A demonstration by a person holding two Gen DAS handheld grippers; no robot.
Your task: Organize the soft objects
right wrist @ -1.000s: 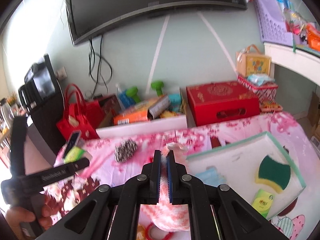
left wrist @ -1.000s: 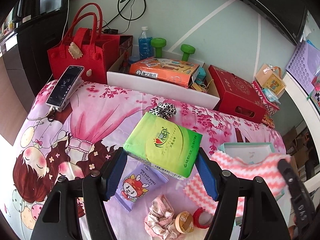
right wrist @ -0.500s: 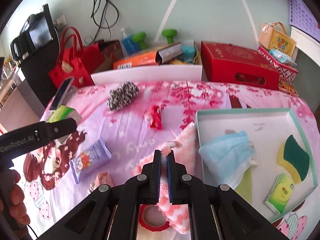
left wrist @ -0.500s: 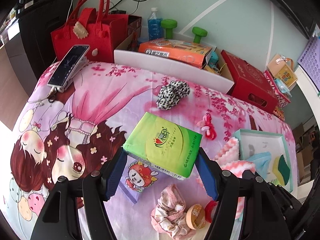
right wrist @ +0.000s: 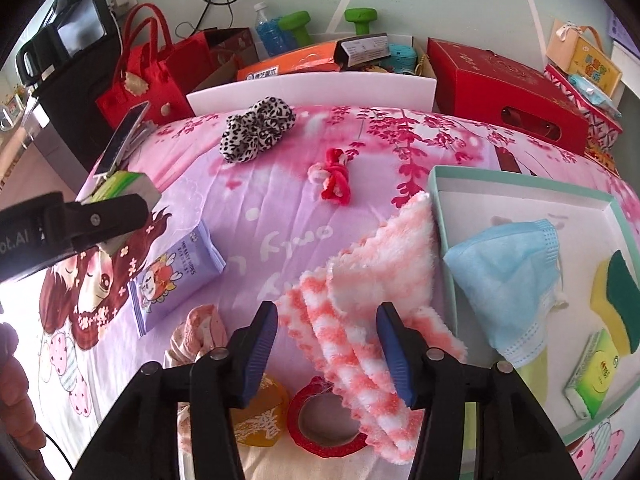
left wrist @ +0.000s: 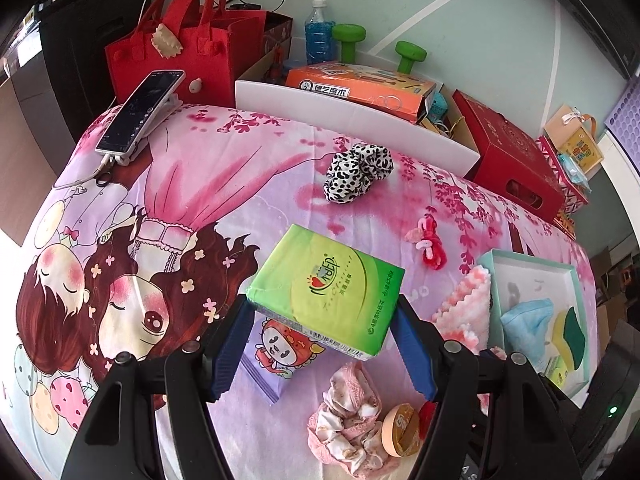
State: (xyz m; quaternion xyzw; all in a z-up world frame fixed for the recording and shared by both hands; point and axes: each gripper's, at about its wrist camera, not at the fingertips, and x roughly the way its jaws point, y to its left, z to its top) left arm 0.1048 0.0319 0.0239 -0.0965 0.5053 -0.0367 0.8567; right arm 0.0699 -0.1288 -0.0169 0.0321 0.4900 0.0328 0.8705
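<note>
My left gripper [left wrist: 322, 332] clamps tissue pack [left wrist: 326, 298], light, squashy. Right gripper [right wrist: 326, 344] spread wide over fluffy cloth [right wrist: 372, 304] beside tray [right wrist: 520, 196]; limp, I'd pinch bunched fold.

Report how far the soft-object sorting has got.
Done: blue face mask, sponge and small tissue pack lie in the tray. In hand: left gripper holds the green tissue pack; right gripper is open over the pink cloth. Left: leopard scrunchie, red hair tie, wipes pack.
</note>
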